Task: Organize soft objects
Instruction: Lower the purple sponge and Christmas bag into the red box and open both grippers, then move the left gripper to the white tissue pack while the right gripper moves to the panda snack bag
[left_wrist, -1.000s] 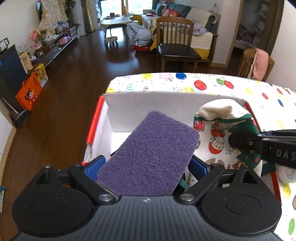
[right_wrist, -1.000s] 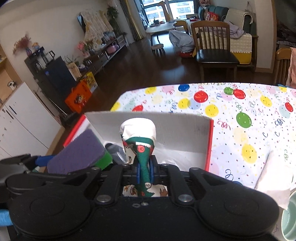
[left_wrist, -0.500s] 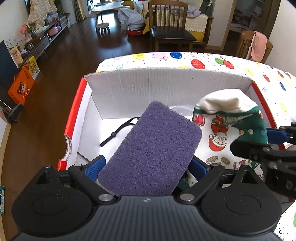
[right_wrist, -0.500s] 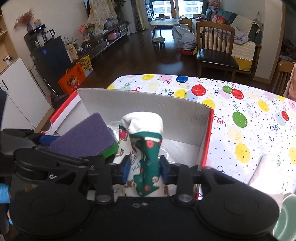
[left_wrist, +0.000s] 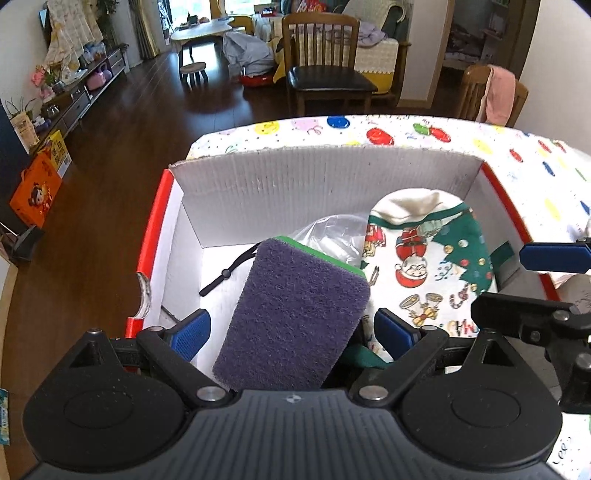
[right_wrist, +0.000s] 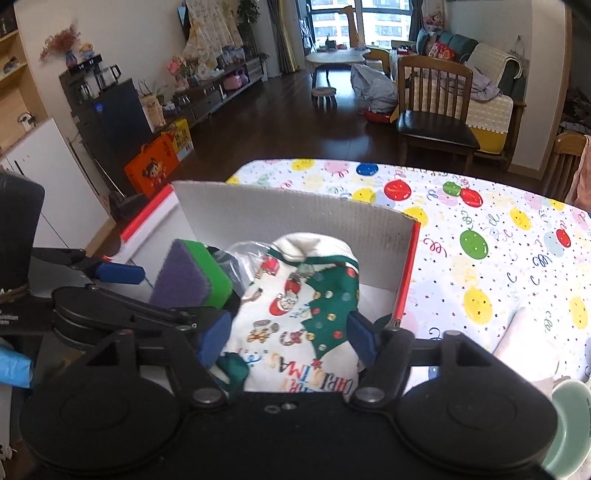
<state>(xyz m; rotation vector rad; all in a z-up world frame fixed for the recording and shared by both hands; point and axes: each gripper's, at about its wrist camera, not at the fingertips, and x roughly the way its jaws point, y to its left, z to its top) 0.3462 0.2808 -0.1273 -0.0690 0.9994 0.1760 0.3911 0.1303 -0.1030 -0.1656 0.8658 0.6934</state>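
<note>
1. Right gripper (right_wrist: 286, 341): a second ago its jaws were pressed together on a narrow green fold of the Christmas-print cloth bag (right_wrist: 299, 314). The jaws are now opening, and the blue pads stand apart on either side of the bag with a gap visible at each edge. The bag sits between them, unpinched.

2. Christmas-print cloth bag (left_wrist: 428, 266): it lies directly ahead of the right gripper, inside the cardboard box (right_wrist: 295, 212), against the box's right wall, with its white top toward the far wall. Earlier it hung bunched from the closed jaws; now it is spread flat and wide and appears to rest on the contents of the box.

3. Left gripper (left_wrist: 291, 328): earlier the purple-and-green sponge (left_wrist: 295, 317) filled the space between the blue pads. Now both pads stand clear of the sponge's sides, so the jaws are spread. The sponge lies between and just ahead of them, tilted, its far green edge down in the box near a clear plastic bag (left_wrist: 332, 232) and a black cord (left_wrist: 229, 271). Whether its near end rests on the gripper body cannot be told.

4. Relation of the two tools: the left gripper sits just to the left of the right one, both angled down into the same box.

5. Meaning for the task (judgement): both soft items appear delivered into the box, so this placement step looks finished. The next move likely calls for drawing both grippers back without dragging the bag or sponge out.
</note>
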